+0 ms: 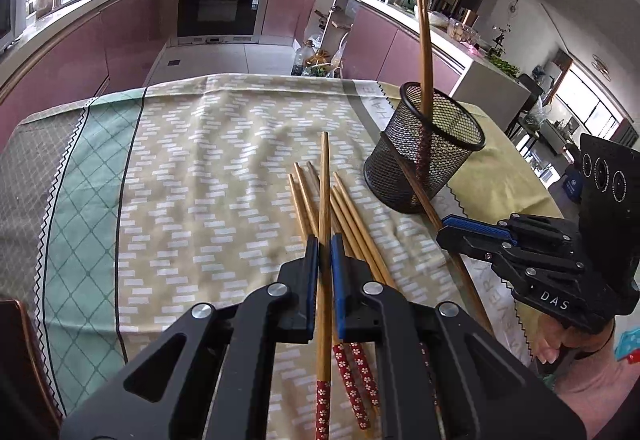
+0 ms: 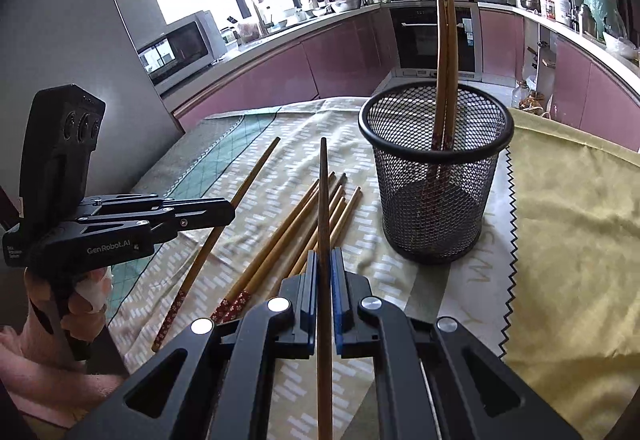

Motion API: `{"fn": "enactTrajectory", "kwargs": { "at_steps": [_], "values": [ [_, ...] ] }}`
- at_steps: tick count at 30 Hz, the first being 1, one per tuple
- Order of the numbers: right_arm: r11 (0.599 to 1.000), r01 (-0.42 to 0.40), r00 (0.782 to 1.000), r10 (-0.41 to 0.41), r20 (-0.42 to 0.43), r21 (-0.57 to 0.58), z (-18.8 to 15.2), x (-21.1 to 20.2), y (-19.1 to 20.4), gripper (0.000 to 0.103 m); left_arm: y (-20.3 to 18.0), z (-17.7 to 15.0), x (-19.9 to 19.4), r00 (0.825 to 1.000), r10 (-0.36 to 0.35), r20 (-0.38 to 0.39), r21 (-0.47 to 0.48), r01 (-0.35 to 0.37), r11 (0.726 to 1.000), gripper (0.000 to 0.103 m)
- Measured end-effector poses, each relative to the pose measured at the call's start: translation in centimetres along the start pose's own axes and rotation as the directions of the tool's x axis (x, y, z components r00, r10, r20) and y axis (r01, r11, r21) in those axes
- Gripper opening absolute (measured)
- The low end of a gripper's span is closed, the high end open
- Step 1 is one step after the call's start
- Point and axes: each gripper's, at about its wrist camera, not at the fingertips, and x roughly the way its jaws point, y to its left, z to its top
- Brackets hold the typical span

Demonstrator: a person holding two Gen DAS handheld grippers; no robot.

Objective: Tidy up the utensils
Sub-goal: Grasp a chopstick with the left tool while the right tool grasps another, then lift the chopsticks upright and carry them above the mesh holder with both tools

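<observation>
My left gripper (image 1: 325, 245) is shut on a light bamboo chopstick (image 1: 325, 180) with a red flowered end, lifted off the cloth. The same gripper (image 2: 230, 212) shows at the left of the right wrist view with that chopstick (image 2: 248, 184) slanting through it. My right gripper (image 2: 324, 258) is shut on a darker chopstick (image 2: 323, 192); it also shows in the left wrist view (image 1: 444, 230). Several loose chopsticks (image 2: 296, 236) lie on the cloth between the grippers. A black mesh cup (image 2: 436, 192) stands upright to their right and holds two chopsticks (image 2: 445, 52).
A patterned tablecloth (image 1: 200, 180) covers the table, with a yellow cloth (image 2: 568, 240) on its right side. Beyond the table's far edge lie the kitchen floor, pink cabinets and an oven (image 1: 220, 4). A person's hand (image 2: 84, 292) holds the left gripper's handle.
</observation>
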Motion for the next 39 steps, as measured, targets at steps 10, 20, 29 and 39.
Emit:
{"fn": "enactTrajectory", "kwargs": {
  "at_steps": [10,20,29,39],
  "values": [
    [0.999,-0.045,0.992,0.044,0.12,0.009,1.3,-3.6,-0.2,0.006,-1.8,1.4,-5.5,0.99,-0.101,0.095,0.055,0.097,0.994,0.007],
    [0.998,-0.055,0.978,0.053,0.201,0.003,2.6,-5.8,-0.9,0.006,-3.0,3.0,-8.5,0.972,-0.16,0.175,0.077,0.148,0.986,0.007],
    [0.999,-0.04,0.962,0.041,0.269,-0.008,4.5,-7.7,-1.5,0.006,-4.8,5.6,-8.6,0.955,-0.198,0.219,0.099,0.181,0.979,0.007],
    [0.999,0.0,0.94,0.016,0.341,-0.048,7.9,-10.0,-2.2,0.006,-6.7,9.8,-9.4,0.935,-0.21,0.287,0.136,0.177,0.975,0.007]
  ]
}}
